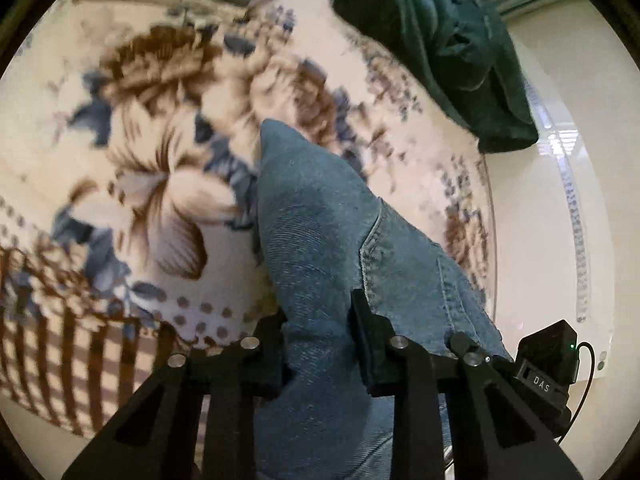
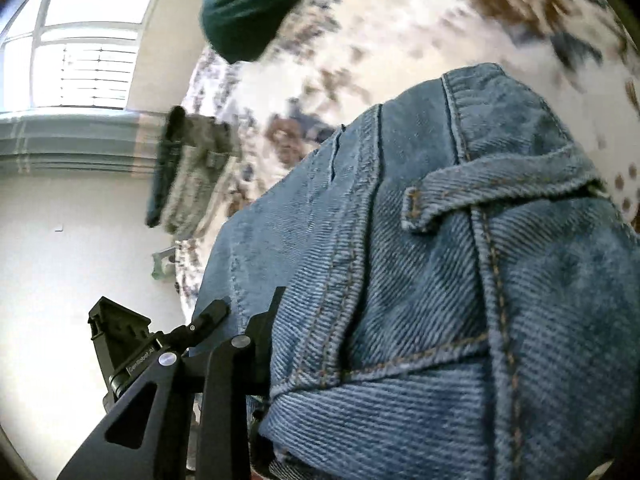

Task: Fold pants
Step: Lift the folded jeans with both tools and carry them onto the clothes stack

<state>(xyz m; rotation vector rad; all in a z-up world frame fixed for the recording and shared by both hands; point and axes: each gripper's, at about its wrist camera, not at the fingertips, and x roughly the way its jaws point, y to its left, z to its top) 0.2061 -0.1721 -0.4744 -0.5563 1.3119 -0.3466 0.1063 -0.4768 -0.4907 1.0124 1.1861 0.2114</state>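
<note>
The pants are blue jeans (image 1: 316, 216), held up over a floral blanket (image 1: 160, 152) on a bed. My left gripper (image 1: 320, 340) is shut on a bunched fold of the denim, which rises between its two black fingers. In the right wrist view the jeans' waistband with a belt loop (image 2: 440, 200) fills the frame. My right gripper (image 2: 304, 360) is shut on the jeans; only its left finger (image 2: 260, 344) shows, the other is hidden under the denim.
A dark green garment (image 1: 440, 52) lies on the blanket further off, also in the right wrist view (image 2: 256, 8). A grey-green folded garment (image 2: 192, 168) sits at the bed's edge. A window (image 2: 80, 40) and white wall lie beyond.
</note>
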